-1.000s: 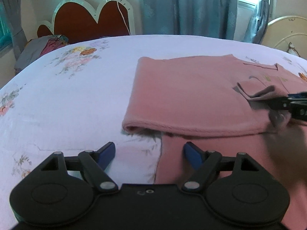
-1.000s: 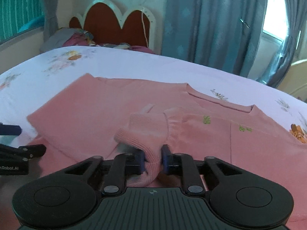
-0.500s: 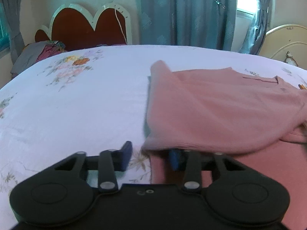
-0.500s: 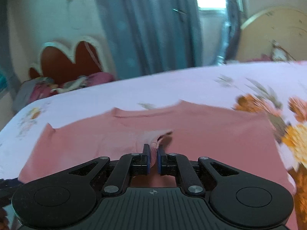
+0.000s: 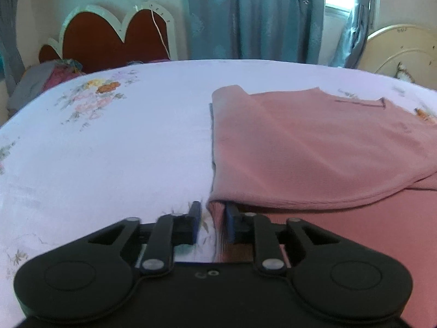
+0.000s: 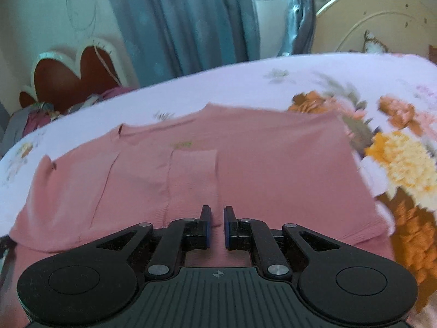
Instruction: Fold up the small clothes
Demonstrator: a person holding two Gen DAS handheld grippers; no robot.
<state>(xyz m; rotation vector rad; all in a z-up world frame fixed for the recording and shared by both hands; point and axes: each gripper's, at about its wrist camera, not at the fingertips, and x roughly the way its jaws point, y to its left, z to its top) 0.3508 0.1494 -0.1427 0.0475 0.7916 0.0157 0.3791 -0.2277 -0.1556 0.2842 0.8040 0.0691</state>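
Both fingers low — left gripper [image 5: 211, 220] straddles sweater [image 5: 314, 150] edge.

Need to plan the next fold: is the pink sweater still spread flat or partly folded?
Partly folded. The pink sweater has a doubled left edge overlying a lower layer, and a sleeve is laid across its body.

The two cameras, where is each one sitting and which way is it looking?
Left wrist: rides on the left gripper, looks across the bed toward the curtains; its fingers straddle the pink sweater's edge.
Right wrist: rides on the right gripper, looks over the sweater's folded sleeve; its fingers are slightly apart, holding nothing.
Both views share the sweater, bed, curtains and red headboard.
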